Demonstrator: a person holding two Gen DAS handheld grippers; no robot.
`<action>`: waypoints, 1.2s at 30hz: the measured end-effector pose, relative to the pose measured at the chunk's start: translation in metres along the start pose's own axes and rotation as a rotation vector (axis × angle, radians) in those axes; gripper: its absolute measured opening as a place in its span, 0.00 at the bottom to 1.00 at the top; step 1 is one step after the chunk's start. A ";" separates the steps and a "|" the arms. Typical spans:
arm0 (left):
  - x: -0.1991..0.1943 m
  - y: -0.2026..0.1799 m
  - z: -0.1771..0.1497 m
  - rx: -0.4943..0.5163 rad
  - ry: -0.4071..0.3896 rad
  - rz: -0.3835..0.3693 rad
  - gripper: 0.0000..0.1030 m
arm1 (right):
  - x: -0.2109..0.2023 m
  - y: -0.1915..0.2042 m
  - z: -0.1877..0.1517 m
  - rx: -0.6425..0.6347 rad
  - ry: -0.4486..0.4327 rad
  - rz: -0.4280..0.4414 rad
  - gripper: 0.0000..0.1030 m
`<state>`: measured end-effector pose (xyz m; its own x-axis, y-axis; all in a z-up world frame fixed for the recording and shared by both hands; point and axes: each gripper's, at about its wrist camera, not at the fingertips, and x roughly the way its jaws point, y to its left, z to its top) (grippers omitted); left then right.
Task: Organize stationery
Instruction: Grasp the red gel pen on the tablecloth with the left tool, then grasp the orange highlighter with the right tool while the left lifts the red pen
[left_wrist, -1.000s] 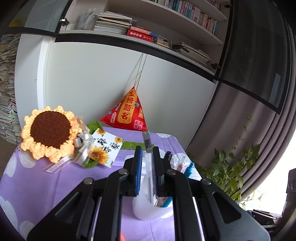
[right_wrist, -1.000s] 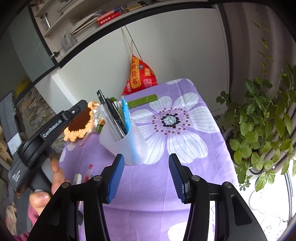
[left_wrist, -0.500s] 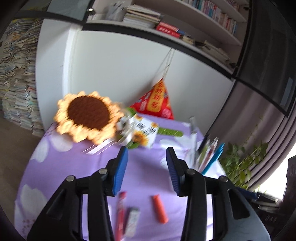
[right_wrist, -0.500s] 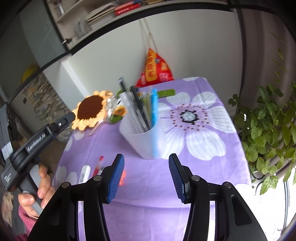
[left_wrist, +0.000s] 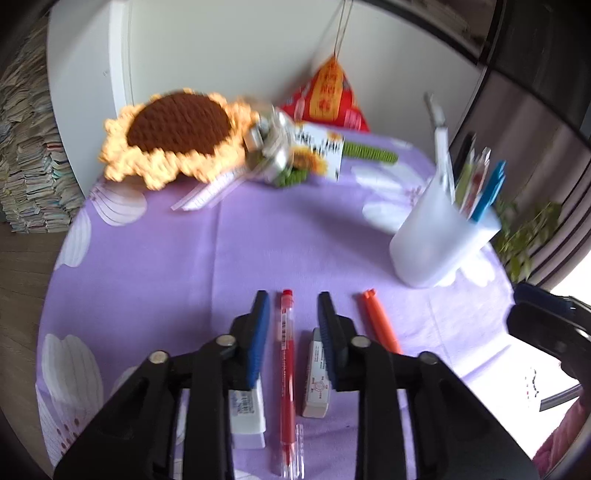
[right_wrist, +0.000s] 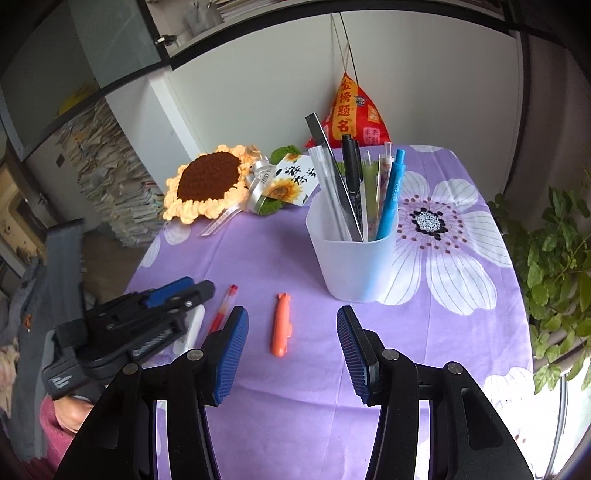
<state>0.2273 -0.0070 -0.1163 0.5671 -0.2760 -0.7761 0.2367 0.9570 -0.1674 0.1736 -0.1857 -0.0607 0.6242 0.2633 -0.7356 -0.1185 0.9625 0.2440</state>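
On the purple flowered cloth lies a red pen (left_wrist: 287, 369), and my left gripper (left_wrist: 293, 295) hangs over it, pointing steeply down. Its jaws are closing with the pen between them, and the pads stand clear of it. A grey eraser (left_wrist: 316, 387) and a white eraser (left_wrist: 248, 417) lie under the fingers on either side. An orange pen (left_wrist: 378, 321) lies just to the right. My right gripper (right_wrist: 291, 314) is open and holds nothing above that orange pen (right_wrist: 281, 325). The white cup (right_wrist: 354, 258) holds several pens and a ruler.
A crocheted sunflower (right_wrist: 208, 181) with a ribbon and card lies at the back left, and a red pouch (right_wrist: 349, 114) hangs at the wall. A potted plant (right_wrist: 557, 240) stands off the table's right edge. A hand in a pink sleeve (right_wrist: 55, 428) holds the left gripper (right_wrist: 192, 288).
My left gripper let go of the clear stick above the cup, swung left and down over the loose items, opened, then narrowed. My right gripper shifted sideways, and the cup now sits further right in its view.
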 end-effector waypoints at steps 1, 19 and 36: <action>0.007 -0.002 0.001 0.001 0.028 0.021 0.16 | 0.000 0.000 0.000 -0.001 0.002 -0.005 0.49; 0.044 -0.008 0.006 0.041 0.121 0.090 0.12 | 0.023 0.007 -0.010 -0.007 0.080 -0.038 0.49; -0.063 0.021 0.007 -0.080 -0.099 -0.071 0.07 | 0.074 0.030 0.004 -0.092 0.165 -0.086 0.49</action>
<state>0.2020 0.0295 -0.0667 0.6270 -0.3469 -0.6975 0.2176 0.9377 -0.2708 0.2193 -0.1378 -0.1056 0.5009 0.1802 -0.8465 -0.1450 0.9817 0.1232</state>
